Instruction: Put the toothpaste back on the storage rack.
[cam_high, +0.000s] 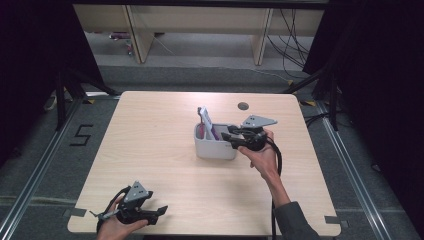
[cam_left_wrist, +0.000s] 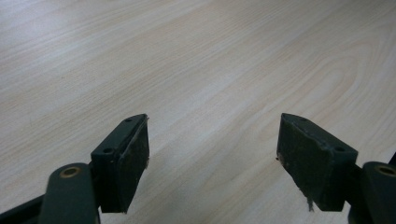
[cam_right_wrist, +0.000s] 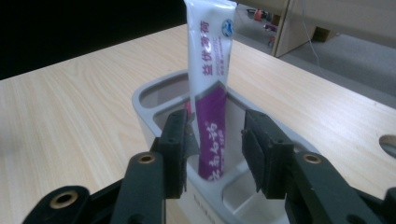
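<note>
Here the tube (cam_right_wrist: 209, 88) stands upright in a compartment of the grey caddy (cam_high: 215, 148), just right of the worktop's (cam_high: 150, 145) middle. The right gripper (cam_right_wrist: 214, 147), at the caddy's three o'clock, has its fingers partly open either side of the tube, seemingly clear of it. The tube looks light, soft and a bit slick; pinch its flat mid-body, gently. At seven o'clock the left gripper (cam_left_wrist: 212, 149) rests with fingers wide open, holding nothing.

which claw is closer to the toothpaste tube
Right. The right claw sits at the grey holder, its open jaws either side of the toothpaste tube without pressing it. The left claw rests far off at the table's near edge.
</note>
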